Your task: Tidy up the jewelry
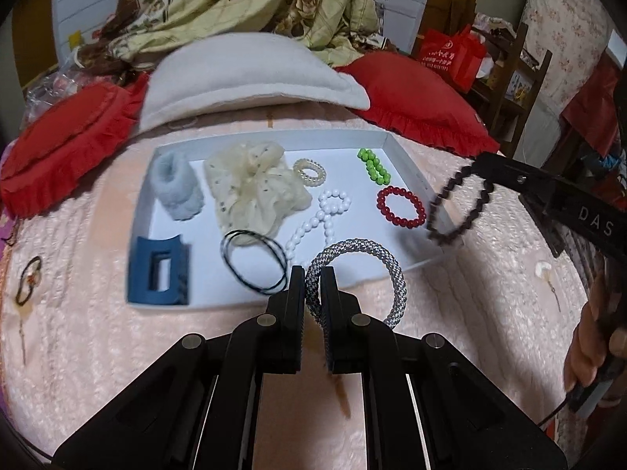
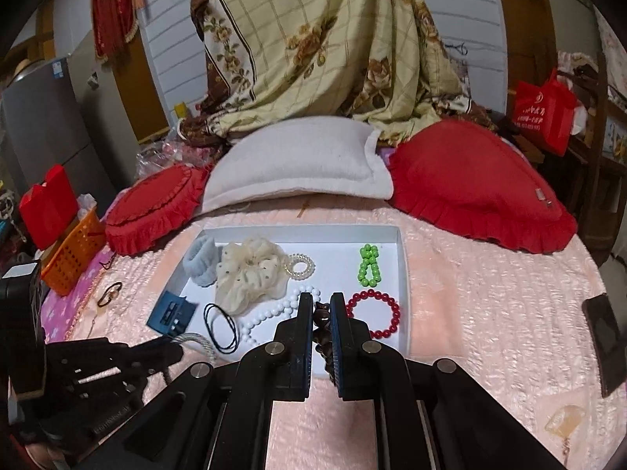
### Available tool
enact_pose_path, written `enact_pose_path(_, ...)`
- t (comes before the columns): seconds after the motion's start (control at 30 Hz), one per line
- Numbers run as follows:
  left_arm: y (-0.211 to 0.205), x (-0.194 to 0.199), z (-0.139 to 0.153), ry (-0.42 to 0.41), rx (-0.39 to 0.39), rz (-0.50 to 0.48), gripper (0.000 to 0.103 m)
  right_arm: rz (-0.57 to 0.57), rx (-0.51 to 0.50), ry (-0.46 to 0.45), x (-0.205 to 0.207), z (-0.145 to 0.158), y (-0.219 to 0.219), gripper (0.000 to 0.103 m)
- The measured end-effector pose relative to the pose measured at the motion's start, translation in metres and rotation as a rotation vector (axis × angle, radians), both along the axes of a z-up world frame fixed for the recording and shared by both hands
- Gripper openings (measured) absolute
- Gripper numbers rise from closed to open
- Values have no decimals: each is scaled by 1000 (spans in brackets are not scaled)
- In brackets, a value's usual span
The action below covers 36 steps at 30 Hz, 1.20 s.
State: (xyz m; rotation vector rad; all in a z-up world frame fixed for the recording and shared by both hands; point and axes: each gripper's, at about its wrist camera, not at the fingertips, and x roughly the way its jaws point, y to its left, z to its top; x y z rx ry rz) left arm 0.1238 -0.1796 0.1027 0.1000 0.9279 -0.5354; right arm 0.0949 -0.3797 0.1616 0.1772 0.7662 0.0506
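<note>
A white tray (image 1: 407, 164) lies on the pink bedspread and holds a red bead bracelet (image 1: 401, 206), green beads (image 1: 374, 166), white beads (image 1: 321, 219), a cream scrunchie (image 1: 250, 188), a blue fuzzy band (image 1: 176, 188), a blue claw clip (image 1: 160, 270) and black hair ties (image 1: 254, 260). My left gripper (image 1: 312, 274) is shut on a silver braided bracelet (image 1: 386, 270) at the tray's near edge. My right gripper (image 2: 322, 301) is shut on a dark bead bracelet (image 2: 319, 331), which hangs over the tray's right edge in the left wrist view (image 1: 458, 205).
A white pillow (image 2: 298, 164) and two red cushions (image 2: 478, 184) lie behind the tray. A dark hair tie with a charm (image 1: 27, 280) lies left of the tray. An earring (image 1: 546, 274) lies right of it. An orange basket (image 2: 72, 250) stands far left.
</note>
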Motion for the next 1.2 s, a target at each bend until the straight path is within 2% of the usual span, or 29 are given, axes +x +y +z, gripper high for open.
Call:
enact_pose_path(0.23,-27,27,-31,70,27,12,7,-14,54,25,35,-20,6,8)
enact_pose_path(0.37,-38,35,-43,94,26,14,7,-30,93,68,45,-45,-1,8)
enact_pose_path(0.57,-46,40,-56,106,40,11,8,-57,70,130,47,-78,-18,8)
enact_pose_path(0.7,-45,42,-57,129,22,8,14,-86,76,149,46,-86,-30,8)
enact_pose_path(0.77,-44,42,-56,140,7,8,28,-102,99,155,46,-88,-35,8)
enact_pose_path(0.83,-43,40,-55,130,8,15,35,-109,126,166,46,-89,-37,8)
enact_pose_path(0.87,-42,39,-54,124,10,17,35,-115,136,173,45,-90,-38,8)
enact_pose_path(0.93,-39,36,-51,127,8,18,35,-123,148,185,44,-92,-39,11)
enact_pose_path(1.0,-34,32,-45,134,-12,16,35,-126,156,186,41,-91,-39,29)
enact_pose_path(1.03,-31,31,-42,133,-18,15,35,-129,159,176,38,-89,-40,32)
enact_pose_path(1.2,2,8,-16,69,0,38,35,-81,98,152,25,-78,-22,34)
